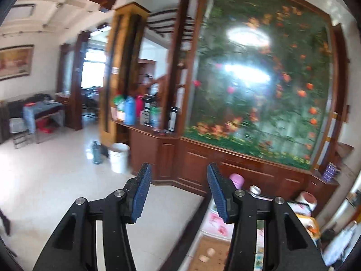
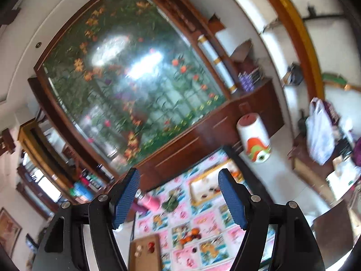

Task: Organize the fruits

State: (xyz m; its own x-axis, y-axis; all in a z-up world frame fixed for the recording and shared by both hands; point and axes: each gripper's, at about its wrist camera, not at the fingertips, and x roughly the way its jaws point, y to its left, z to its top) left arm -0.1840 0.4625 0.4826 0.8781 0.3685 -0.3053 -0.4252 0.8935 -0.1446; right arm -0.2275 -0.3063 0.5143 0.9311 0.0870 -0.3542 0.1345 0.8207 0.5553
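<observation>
both grippers up off the table, aimed at the far wall. left gripper (image 1: 178, 194) partly open, empty. right gripper (image 2: 178, 199) jaws opening, nothing between them. loose fruits (image 2: 190, 237) lie on the patterned tablecloth (image 2: 209, 222); a few sit on the cork board (image 2: 144, 251) and in the tray (image 2: 208, 186). sorting looks partly done.

This is a home, a lived-in living and dining room. A big garden mural (image 1: 259, 85) fills a dark wood wall unit (image 1: 225, 164), with thermos flasks (image 1: 130, 110) crowded on its ledge. Pale glossy floor tiles (image 1: 56, 176), a white bucket (image 1: 119, 157), a framed painting (image 1: 15, 62) on the wall. There's a tabletop in a flowered cloth (image 2: 203, 223), and a plastic shopping bag (image 2: 320, 133) off to the side.
</observation>
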